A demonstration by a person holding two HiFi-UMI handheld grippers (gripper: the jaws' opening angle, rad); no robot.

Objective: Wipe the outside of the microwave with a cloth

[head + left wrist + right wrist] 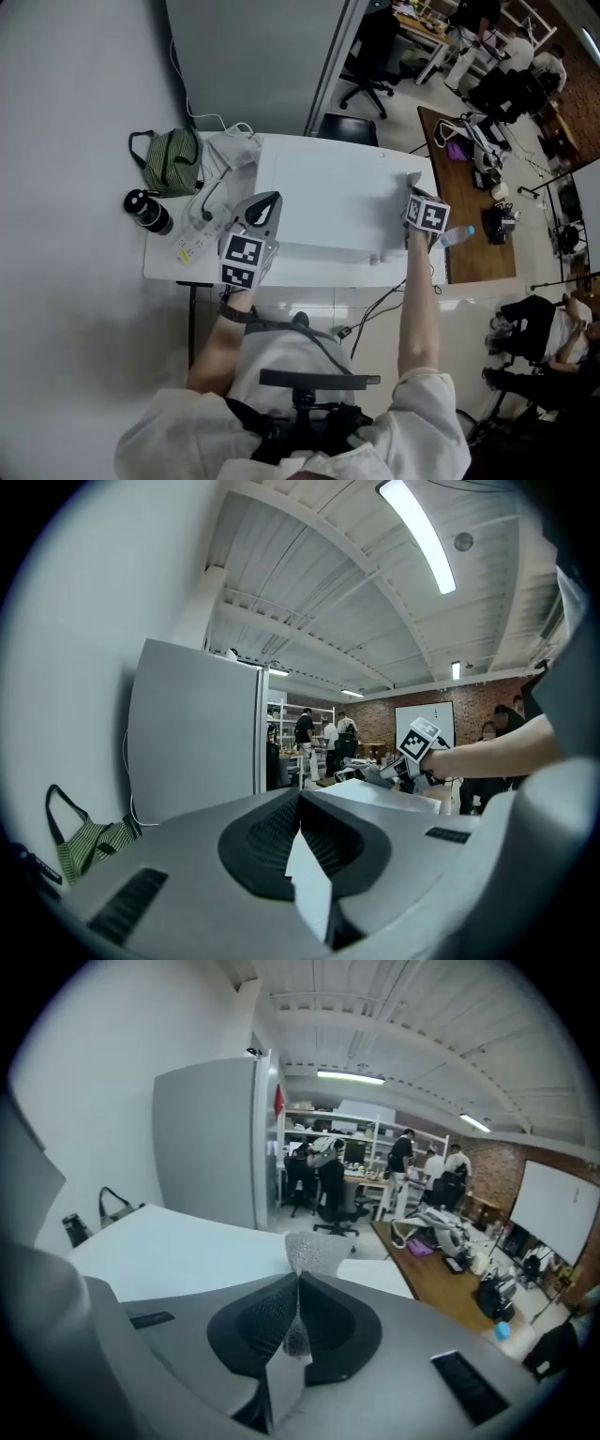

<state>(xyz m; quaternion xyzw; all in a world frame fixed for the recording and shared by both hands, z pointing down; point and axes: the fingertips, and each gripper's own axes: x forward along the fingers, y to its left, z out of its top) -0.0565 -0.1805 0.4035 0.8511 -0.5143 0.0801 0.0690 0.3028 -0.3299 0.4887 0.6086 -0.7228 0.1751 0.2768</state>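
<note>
right gripper (298, 1281), arm (418, 309) outstretched, jaws pinching seemingly a cloth (314, 1251); left gripper (300, 801) jaws closed.

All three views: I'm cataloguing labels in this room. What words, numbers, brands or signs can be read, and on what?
No text is readable in any view.
Black-and-white square markers on the left gripper and right gripper: patterns, no words.
White printed sheet beside the white microwave: print too small.
Red sign on the tall grey cabinet: blurred.
Far white board: marks too small.
</note>
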